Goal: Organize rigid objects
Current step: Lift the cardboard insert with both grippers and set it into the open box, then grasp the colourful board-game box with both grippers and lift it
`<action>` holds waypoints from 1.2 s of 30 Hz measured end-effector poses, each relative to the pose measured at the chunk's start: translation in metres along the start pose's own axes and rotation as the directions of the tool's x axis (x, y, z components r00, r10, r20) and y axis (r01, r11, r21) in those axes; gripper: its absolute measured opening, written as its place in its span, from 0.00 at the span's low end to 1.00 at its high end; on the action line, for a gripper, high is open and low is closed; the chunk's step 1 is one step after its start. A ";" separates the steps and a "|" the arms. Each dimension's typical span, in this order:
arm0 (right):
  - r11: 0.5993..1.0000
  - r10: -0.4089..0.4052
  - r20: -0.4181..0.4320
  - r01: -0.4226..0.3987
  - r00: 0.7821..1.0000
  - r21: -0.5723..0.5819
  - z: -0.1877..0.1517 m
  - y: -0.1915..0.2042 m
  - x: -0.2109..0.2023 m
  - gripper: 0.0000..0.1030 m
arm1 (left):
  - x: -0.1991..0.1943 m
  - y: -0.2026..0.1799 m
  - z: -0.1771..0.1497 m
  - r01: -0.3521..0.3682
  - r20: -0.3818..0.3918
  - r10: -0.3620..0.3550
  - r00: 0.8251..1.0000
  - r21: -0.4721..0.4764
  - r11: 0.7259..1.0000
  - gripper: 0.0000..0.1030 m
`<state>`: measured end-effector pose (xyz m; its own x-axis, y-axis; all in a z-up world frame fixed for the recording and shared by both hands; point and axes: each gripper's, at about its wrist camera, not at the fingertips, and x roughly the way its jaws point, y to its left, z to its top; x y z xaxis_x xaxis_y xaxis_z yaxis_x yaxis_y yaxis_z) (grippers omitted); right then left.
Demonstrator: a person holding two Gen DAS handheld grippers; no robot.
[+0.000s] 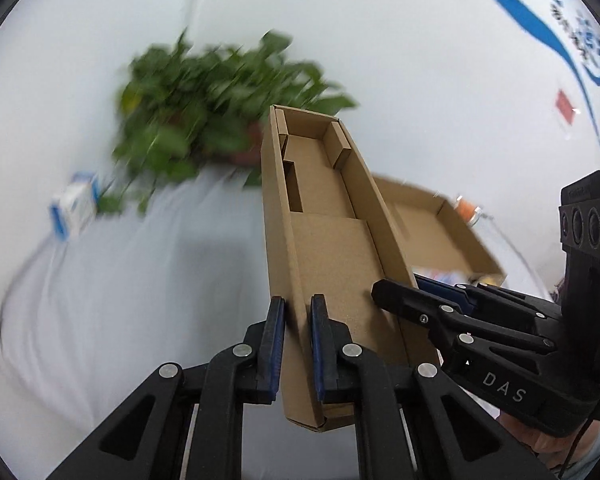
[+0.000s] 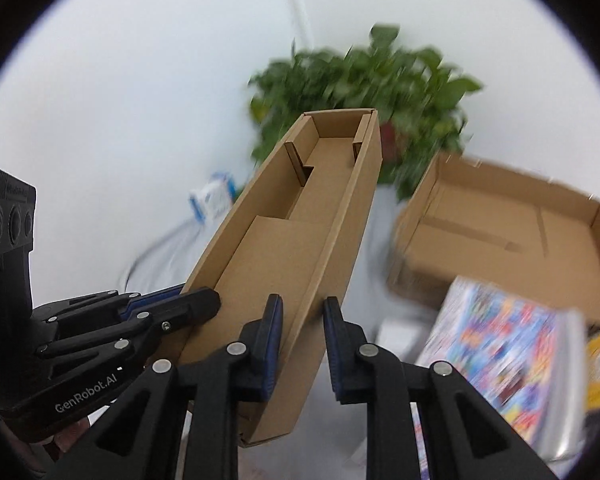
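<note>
both grippers, left gripper [image 1: 298, 320] and right gripper [image 2: 302, 322], clamp opposite walls of the narrow cardboard tray [image 1: 320, 208], so it stays level when lifted.

Office-like room: white wall banner [image 1: 556, 36], potted plant [image 2: 364, 92].

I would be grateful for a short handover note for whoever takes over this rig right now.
Left gripper: shut on the left wall of the narrow cardboard box.
Right gripper: straddles the right wall; a gap shows at its outer finger, so the grip is uncertain.
The box is empty and held in the air.
The wide open carton, also empty, lies on the table beside a colourful book.
Left: set the box down and sort items.
</note>
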<state>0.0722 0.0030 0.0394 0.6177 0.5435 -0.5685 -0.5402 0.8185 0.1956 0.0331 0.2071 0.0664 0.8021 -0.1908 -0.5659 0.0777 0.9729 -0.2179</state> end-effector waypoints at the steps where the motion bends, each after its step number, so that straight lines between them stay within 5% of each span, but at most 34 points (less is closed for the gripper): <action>1: 1.000 -0.011 0.021 0.011 1.000 0.018 0.014 -0.012 -0.004 0.19 | 0.010 -0.011 0.022 0.023 0.023 -0.023 0.999 0.033 0.999 0.08; 5: 0.992 -0.091 0.037 0.088 0.995 0.093 0.064 -0.065 -0.001 0.18 | 0.066 -0.031 0.080 0.130 -0.010 -0.130 0.991 0.073 0.989 0.09; 10: 0.966 -0.140 -0.070 0.152 0.988 0.211 0.097 -0.131 0.041 0.19 | 0.159 -0.044 0.125 0.205 -0.126 -0.196 0.972 0.054 0.977 0.08; 18: 0.923 -0.033 -0.310 0.148 0.950 0.355 0.098 -0.196 0.148 0.18 | 0.276 -0.017 0.122 0.095 -0.308 -0.084 0.948 0.021 0.995 0.08; 24: 0.909 0.014 -0.374 0.144 0.927 0.392 0.073 -0.197 0.189 0.25 | 0.287 0.002 0.101 0.038 -0.344 -0.027 0.938 0.025 0.999 0.10; 26: 0.913 0.075 -0.364 0.084 0.928 0.400 0.075 -0.197 0.194 0.42 | 0.264 0.002 0.098 0.063 -0.300 -0.052 0.953 0.027 0.998 0.23; 27: 0.911 0.112 -0.335 0.038 0.935 0.411 0.075 -0.197 0.182 0.55 | 0.250 -0.002 0.096 0.072 -0.277 -0.058 0.959 0.039 0.997 0.45; 28: 0.916 0.106 -0.314 0.030 0.943 0.400 0.076 -0.200 0.167 0.77 | 0.234 -0.005 0.091 0.077 -0.250 -0.061 0.966 0.054 0.996 0.77; 30: 0.945 -0.011 -0.251 0.093 0.968 0.315 0.074 -0.198 0.118 0.86 | 0.200 -0.009 0.080 0.078 -0.193 -0.064 0.979 0.067 0.995 0.99; 33: 0.961 -0.186 -0.158 0.213 0.970 0.178 0.052 -0.186 0.034 0.86 | 0.157 -0.018 0.053 0.135 -0.172 -0.122 0.977 0.067 0.989 0.99; 36: 0.964 -0.203 -0.148 0.223 0.968 0.141 0.010 -0.169 -0.025 0.86 | 0.143 -0.031 0.018 0.256 -0.256 -0.249 0.934 -0.008 0.967 0.99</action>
<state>0.1538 -0.1467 0.0288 0.6226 0.3327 -0.7083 -0.3020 0.9372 0.1746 0.1564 0.1520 0.0067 0.5783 -0.4542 -0.6776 0.2755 0.8906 -0.3618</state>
